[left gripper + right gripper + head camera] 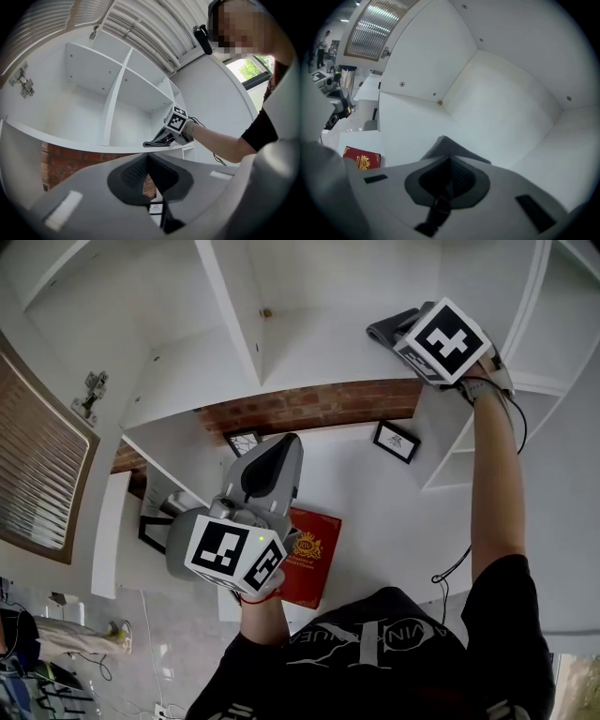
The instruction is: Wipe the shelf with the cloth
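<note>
**Q:** Where does the cloth sit in this plate?

**A:** We find the grey cloth [382,332] on the board of the white shelf [309,367], in the compartment to the right of the upright divider. The right gripper [448,161] has its jaws pinched on it. In that gripper's own view, a grey wedge of fabric pokes out just ahead of the tips and lies against the white board.

**Q:** And the other claw?

**A:** The left gripper [148,159] is held lower, in front of the shelf's edge and well apart from the cloth. We see its jaws meet with nothing between them.

**Q:** What writing can we read?

**A:** Very little. Each gripper bears a marker cube [446,339] with black-and-white square patterns and no letters. A red book [307,565] lies on a white surface below the shelf. It carries a gold crest and a line of gold lettering too small for us to read. The black shirt [375,652] has pale outlined capitals. We think they include "VIN", but the folds break up the word.

**Q:** What else do we label?

**A:** A strip of brick wall [309,404] shows under the shelf board. Just below it is a small framed print [396,441], its design too fine for us to make out.
</note>
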{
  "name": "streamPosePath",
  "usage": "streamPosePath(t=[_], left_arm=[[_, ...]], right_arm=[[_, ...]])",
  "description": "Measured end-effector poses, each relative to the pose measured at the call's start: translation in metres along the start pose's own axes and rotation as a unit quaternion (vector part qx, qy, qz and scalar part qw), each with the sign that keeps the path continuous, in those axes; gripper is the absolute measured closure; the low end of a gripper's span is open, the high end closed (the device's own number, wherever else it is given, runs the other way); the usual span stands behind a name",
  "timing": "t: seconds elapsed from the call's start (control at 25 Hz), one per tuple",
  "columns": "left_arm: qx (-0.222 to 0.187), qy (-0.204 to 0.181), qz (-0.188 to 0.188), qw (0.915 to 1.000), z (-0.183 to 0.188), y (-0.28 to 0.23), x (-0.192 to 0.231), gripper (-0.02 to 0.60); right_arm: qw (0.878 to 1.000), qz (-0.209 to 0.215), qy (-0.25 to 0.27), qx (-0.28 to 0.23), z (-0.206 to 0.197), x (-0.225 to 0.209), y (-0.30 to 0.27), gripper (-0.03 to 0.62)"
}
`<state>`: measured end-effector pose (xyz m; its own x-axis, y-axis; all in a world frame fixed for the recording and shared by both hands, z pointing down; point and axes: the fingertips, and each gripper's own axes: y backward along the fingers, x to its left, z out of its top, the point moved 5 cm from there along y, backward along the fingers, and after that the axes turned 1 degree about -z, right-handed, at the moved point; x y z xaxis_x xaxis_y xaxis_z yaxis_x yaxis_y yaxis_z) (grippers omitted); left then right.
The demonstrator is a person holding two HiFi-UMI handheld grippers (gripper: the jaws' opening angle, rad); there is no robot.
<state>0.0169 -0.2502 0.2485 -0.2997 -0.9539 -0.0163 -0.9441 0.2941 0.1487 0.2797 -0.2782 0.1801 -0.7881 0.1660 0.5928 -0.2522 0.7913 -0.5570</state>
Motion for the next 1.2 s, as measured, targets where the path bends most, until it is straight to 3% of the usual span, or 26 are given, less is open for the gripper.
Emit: streamPosePath(t=[0.24,0.52,1.0,1.2], left_arm=[[-0.009,-0.002,0.012,0.9999,0.006,0.008,0.0,0.572],[-0.005,-0.004,0.03,0.9995,0.003,0.014,0.0,0.572],[0.006,-0.013,0.098,0.995,0.005,0.047,0.012,0.572],[0.006,-0.014,0.117,0.993,0.008,0.058,0.014,0.572]], right_arm=[[0.996,0.08,-0.007,-0.046,0.02,0.018,-0.003,0.583],[0.987,0.139,0.023,-0.081,0.053,0.047,-0.009,0.583],[0.967,0.199,0.082,-0.139,0.115,0.103,-0.014,0.583],[0.963,0.201,0.102,-0.148,0.126,0.116,-0.01,0.585]])
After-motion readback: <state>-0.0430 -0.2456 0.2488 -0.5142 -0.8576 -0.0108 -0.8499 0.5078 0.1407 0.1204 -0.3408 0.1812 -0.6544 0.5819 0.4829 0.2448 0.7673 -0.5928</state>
